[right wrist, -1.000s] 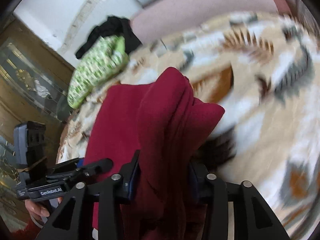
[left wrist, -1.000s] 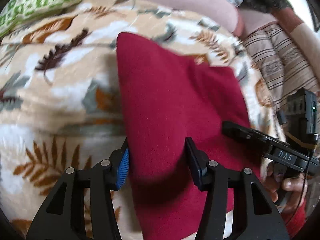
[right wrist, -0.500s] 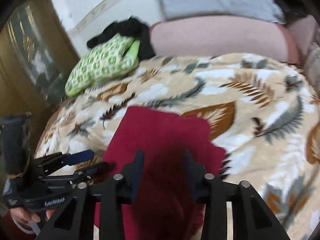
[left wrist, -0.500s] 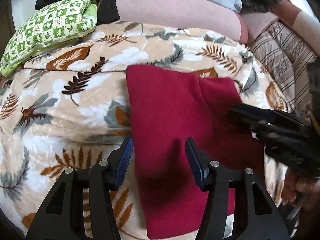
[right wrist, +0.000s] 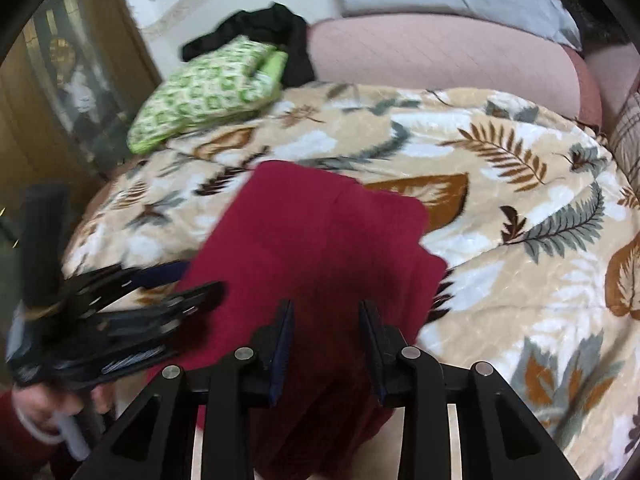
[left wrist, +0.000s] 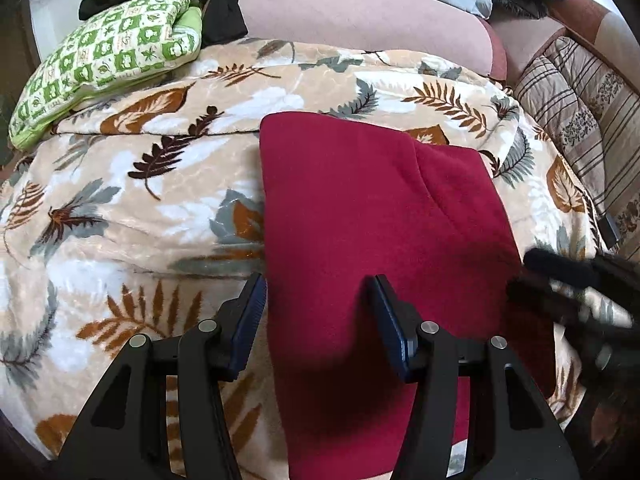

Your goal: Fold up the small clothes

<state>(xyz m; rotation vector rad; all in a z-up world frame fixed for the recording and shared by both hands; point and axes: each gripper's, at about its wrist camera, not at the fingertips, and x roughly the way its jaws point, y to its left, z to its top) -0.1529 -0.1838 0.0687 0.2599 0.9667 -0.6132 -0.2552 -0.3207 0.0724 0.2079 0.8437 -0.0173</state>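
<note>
left hand-held gripper (left wrist: 316,312) hovering agape, gripping nothing | right hand-held gripper (right wrist: 326,344) likewise | folded red garment (left wrist: 372,216) lying on leaf-print blanket (left wrist: 140,208)

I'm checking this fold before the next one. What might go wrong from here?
The folded dark red fleece garment hangs off the leaf-print blanket's near edge, so it may slide off. Its upper layer sits offset, leaving a step that another fold would lock in. Both the left gripper and the right gripper are open, restraining nothing.

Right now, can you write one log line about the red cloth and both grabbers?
step: fold laid | red cloth: folded, flat on leaf blanket | left gripper: open above cloth | right gripper: open above cloth
</note>
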